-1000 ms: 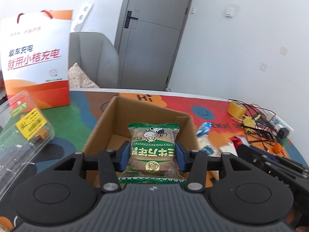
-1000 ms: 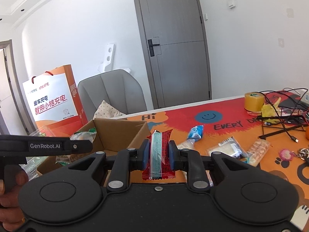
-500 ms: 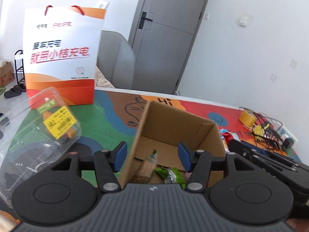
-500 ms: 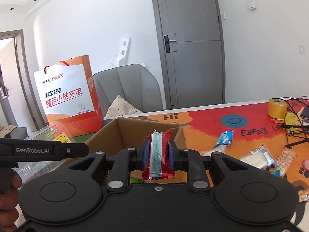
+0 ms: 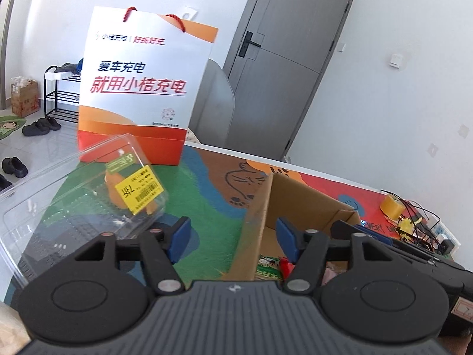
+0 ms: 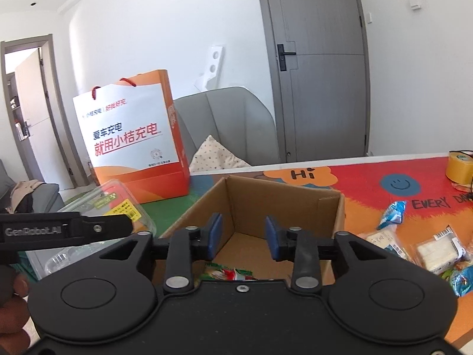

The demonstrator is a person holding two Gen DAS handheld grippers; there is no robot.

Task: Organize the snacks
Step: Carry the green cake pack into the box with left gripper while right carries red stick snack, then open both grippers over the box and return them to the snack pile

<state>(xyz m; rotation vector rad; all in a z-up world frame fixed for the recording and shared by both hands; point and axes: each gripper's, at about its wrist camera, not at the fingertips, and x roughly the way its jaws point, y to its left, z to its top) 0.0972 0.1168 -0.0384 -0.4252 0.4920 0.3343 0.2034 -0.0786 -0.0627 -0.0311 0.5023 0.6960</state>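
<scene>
An open cardboard box (image 6: 283, 195) (image 5: 307, 201) stands on the colourful table mat. Inside it lie a green snack packet (image 5: 267, 267) (image 6: 214, 269) and a red snack packet (image 6: 236, 275) (image 5: 286, 266). My right gripper (image 6: 242, 236) hangs over the box's near side, its jaws opening with nothing between them. My left gripper (image 5: 233, 238) straddles the box's left wall, jaws also opening and empty. Loose wrapped snacks (image 6: 437, 248) lie on the mat to the right of the box, a blue-and-white one (image 6: 391, 216) among them.
A clear plastic clamshell container (image 5: 74, 207) (image 6: 103, 207) sits left of the box. Behind it stands an orange-and-white paper bag (image 5: 147, 88) (image 6: 133, 139). A yellow tape roll (image 6: 459, 167) (image 5: 390, 207) and tangled cables (image 5: 419, 224) lie at the right. A grey chair (image 6: 224, 124) is behind the table.
Both grippers let go of their packets: the green one and the red one dropped into the box. Both hands shifted left, and the jaws have spread wider.
</scene>
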